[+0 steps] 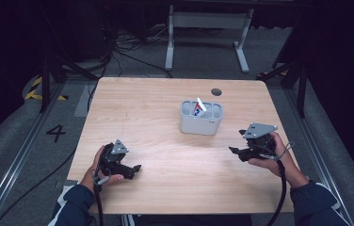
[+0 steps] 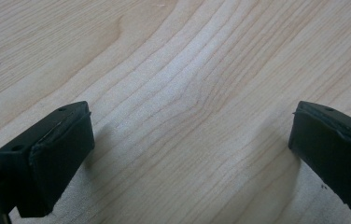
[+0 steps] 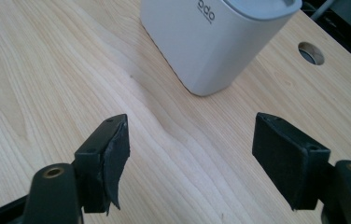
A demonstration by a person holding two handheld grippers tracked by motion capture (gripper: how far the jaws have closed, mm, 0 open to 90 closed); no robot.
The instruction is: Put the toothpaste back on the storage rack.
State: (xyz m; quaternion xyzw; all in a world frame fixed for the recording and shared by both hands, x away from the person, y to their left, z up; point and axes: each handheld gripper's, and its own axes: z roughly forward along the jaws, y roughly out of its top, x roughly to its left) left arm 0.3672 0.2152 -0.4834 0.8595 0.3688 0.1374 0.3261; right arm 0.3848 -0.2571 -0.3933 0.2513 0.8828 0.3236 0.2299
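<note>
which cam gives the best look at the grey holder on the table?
The high view: it shows the whole holder, its open compartments and a white packet standing in one of them. The right gripper view comes closer but catches just its side wall with some printed lettering. The left gripper view looks at bare table.

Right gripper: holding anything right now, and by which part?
Nothing is held. The right gripper is open over bare table, short of the grey holder.
</note>
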